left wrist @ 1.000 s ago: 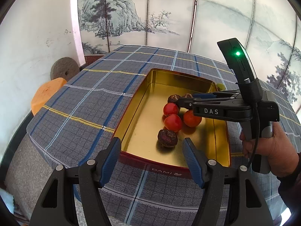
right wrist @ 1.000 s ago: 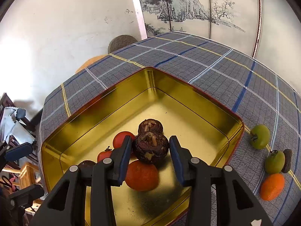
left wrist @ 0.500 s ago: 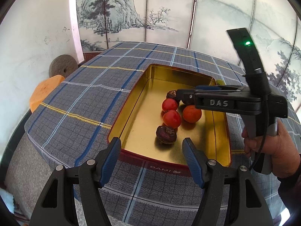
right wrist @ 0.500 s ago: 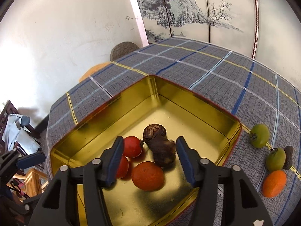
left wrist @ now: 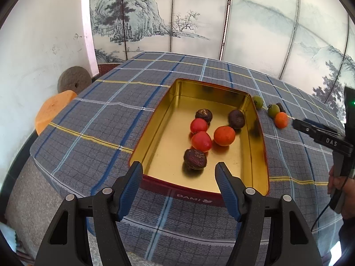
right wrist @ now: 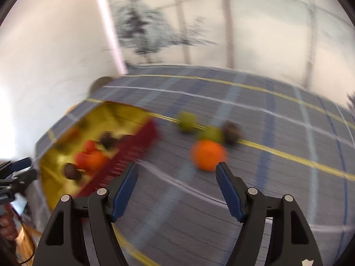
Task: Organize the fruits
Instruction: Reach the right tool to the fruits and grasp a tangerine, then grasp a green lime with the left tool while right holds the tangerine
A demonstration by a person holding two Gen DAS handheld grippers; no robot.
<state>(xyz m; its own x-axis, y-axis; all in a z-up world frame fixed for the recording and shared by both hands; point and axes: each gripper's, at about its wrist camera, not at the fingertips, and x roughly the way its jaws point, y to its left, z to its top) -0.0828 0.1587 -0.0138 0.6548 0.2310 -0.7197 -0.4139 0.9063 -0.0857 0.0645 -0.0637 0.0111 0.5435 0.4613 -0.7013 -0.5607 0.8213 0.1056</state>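
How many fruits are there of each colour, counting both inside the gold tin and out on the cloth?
Dark brown: 4
Red: 2
Orange: 2
Green: 2
Total: 10

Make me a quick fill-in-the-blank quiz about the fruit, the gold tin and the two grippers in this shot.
1. The gold tin holds ___ fruits.
2. The fruits on the checked cloth lie outside the tin's ___ side.
3. The orange fruit on the cloth lies nearest the ___ gripper.
4. Nothing sits between the fingers of the left gripper; it is ___.

Missing words: six; right; right; open
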